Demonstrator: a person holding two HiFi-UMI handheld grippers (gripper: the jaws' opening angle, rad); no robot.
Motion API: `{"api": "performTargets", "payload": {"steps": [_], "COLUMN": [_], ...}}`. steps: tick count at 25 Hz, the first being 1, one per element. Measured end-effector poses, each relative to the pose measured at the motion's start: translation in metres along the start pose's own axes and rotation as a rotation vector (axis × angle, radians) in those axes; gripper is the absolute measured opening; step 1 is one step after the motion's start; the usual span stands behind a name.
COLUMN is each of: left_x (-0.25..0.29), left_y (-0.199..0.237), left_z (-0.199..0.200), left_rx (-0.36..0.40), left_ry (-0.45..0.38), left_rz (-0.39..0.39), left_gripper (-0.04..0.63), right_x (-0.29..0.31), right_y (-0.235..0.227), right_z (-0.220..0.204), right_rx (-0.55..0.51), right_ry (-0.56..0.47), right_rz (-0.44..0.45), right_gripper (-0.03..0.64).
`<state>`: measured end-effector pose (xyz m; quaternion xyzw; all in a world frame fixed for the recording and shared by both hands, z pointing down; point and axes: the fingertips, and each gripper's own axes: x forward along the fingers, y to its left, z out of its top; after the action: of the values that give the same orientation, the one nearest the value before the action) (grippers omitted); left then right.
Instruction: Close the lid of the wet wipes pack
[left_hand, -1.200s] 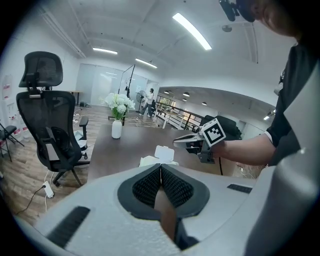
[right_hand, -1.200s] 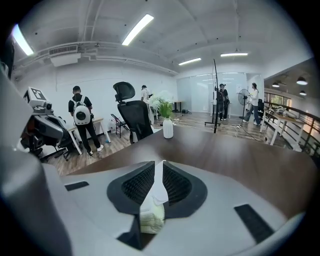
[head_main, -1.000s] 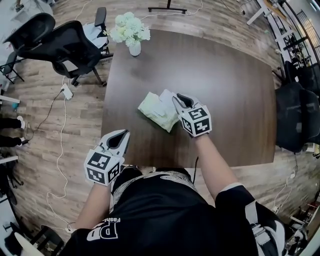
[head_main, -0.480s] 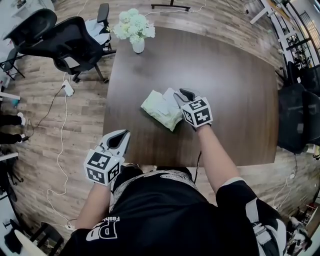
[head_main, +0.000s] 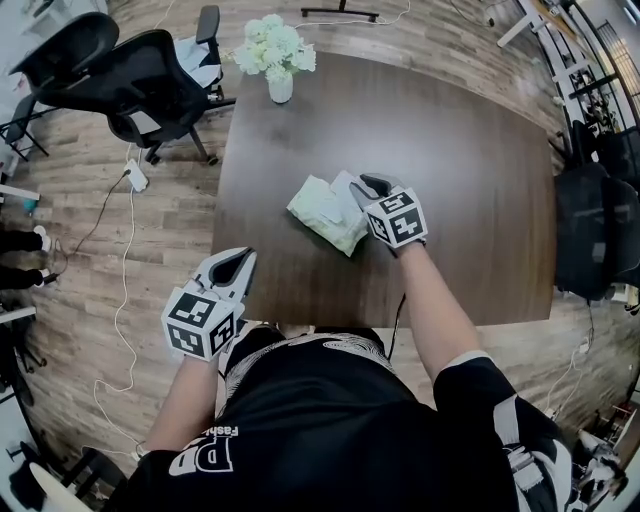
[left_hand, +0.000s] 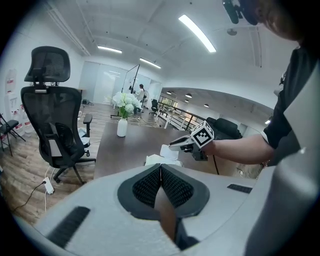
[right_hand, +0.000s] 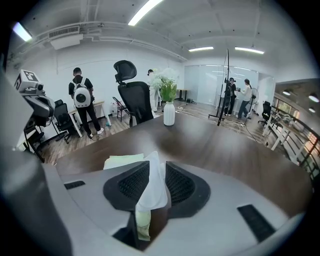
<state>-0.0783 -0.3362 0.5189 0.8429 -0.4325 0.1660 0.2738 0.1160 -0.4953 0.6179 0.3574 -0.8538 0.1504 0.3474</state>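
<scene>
The pale green wet wipes pack (head_main: 322, 212) lies near the middle of the dark table (head_main: 460, 140), with its white lid flap (head_main: 343, 186) raised at the right end. My right gripper (head_main: 362, 186) sits at that end, angled down. In the right gripper view the lid flap (right_hand: 152, 182) stands upright between the pads of the right gripper (right_hand: 156, 172), with a gap beside it, and the pack (right_hand: 122, 161) shows just beyond. The left gripper (head_main: 240, 264) hangs off the table's near left corner, shut and empty; its pads (left_hand: 150, 182) meet.
A white vase of flowers (head_main: 278, 58) stands at the table's far left corner. Black office chairs (head_main: 120, 80) are left of the table and another black chair (head_main: 600, 220) on the right. Cables (head_main: 125, 250) trail over the wooden floor at the left.
The right gripper has settled slightly lower at the pack's lid end. The left gripper has drifted a little toward the person. The pack has stayed in place.
</scene>
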Motion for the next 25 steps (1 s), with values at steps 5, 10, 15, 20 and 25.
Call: {"api": "performTargets", "payload": {"steps": [5, 10, 15, 20, 25], "left_x": [-0.003, -0.007, -0.006, -0.006, -0.009], "left_y": [-0.003, -0.003, -0.010, -0.012, -0.013], "left_z": [0.002, 0.004, 0.003, 0.004, 0.002], "left_rx": [0.018, 0.033, 0.047, 0.059, 0.062], "left_ry": [-0.004, -0.007, -0.006, -0.009, -0.011], "left_rz": [-0.024, -0.042, -0.071, -0.089, -0.097], "left_gripper": [0.019, 0.020, 0.019, 0.018, 0.020], "right_x": [-0.007, -0.014, -0.021, -0.023, -0.027], "right_y": [0.008, 0.015, 0.025, 0.034, 0.045], "right_z": [0.003, 0.007, 0.007, 0.011, 0.009], "right_rx": [-0.025, -0.042, -0.053, -0.058, -0.066], "right_ry": [0.005, 0.010, 0.002, -0.009, -0.008], "right_rz": [-0.007, -0.011, -0.021, -0.025, -0.025], "right_gripper": [0.094, 0.068, 0.053, 0.043, 0.036]}}
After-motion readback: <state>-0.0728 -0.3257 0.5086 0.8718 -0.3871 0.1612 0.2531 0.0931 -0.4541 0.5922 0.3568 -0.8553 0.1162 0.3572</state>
